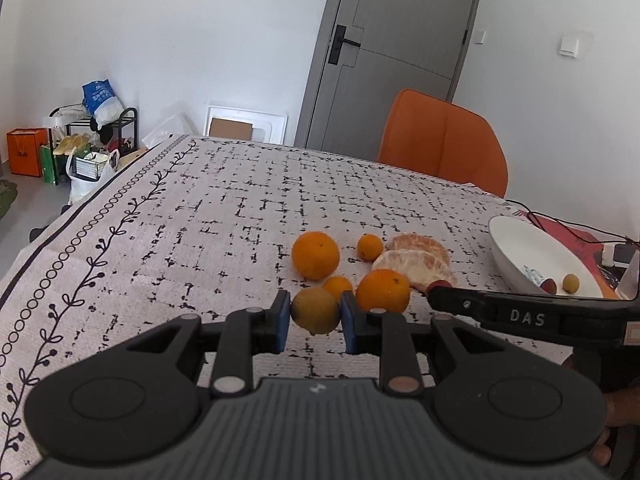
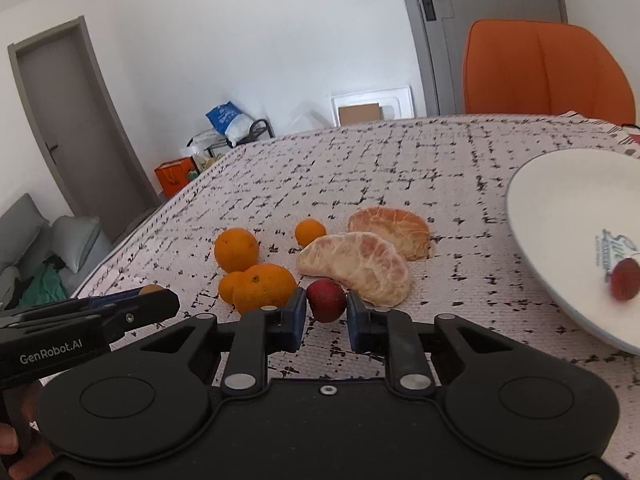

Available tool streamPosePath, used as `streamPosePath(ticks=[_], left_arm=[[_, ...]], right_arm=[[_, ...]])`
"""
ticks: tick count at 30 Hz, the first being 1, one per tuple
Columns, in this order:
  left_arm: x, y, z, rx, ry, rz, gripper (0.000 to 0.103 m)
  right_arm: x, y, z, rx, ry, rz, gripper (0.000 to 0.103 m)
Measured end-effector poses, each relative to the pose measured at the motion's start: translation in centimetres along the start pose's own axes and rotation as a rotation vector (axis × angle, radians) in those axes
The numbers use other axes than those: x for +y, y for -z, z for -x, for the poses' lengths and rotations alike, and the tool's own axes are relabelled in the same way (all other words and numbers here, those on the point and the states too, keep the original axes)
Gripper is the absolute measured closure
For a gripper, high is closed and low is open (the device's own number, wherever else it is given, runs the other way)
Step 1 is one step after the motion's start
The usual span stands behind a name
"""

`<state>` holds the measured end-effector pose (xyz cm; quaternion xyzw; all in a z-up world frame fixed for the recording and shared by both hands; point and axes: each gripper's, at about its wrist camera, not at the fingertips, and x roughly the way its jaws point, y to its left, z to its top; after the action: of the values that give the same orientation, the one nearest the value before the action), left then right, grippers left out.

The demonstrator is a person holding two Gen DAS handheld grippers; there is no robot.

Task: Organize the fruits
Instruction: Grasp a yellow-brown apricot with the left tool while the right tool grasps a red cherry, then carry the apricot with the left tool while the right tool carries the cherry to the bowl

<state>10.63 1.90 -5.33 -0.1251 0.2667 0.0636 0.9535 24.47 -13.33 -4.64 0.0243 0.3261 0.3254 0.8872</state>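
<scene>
My left gripper [image 1: 315, 314] is shut on a small yellow-brown round fruit [image 1: 315, 310], held just above the tablecloth. My right gripper [image 2: 326, 308] is shut on a red fruit [image 2: 326, 300]. Several oranges lie in a cluster: a large one [image 1: 315, 255], another [image 1: 383, 290], and small ones [image 1: 370, 246]. Two peeled citrus halves [image 2: 356, 266] lie beside them. A white plate [image 2: 560, 216] at the right holds a red fruit [image 2: 625, 279] and, in the left wrist view, a small yellow fruit [image 1: 571, 283].
An orange chair [image 1: 442, 140] stands at the table's far side by a grey door [image 1: 396, 52]. Cables and a small device [image 1: 618, 254] lie beyond the plate. A shoe rack and bags [image 1: 80, 148] stand on the floor at the left.
</scene>
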Motion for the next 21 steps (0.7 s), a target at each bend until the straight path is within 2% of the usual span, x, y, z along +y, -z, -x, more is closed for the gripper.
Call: streamPosePath(ticks=[9,21], left_arm=[[-1.7,-0.9,0.3,-0.03,0.054,-0.034,0.078],[-5.4,-1.9,-1.0,-0.012,0.159,-0.118,0.078]], right_arm=[[-1.1,0.3,3.9,-0.057,0.042,-0.023,0.083],[-3.5,1.0,7.0,-0.152,0.116,-0.102,0.083]])
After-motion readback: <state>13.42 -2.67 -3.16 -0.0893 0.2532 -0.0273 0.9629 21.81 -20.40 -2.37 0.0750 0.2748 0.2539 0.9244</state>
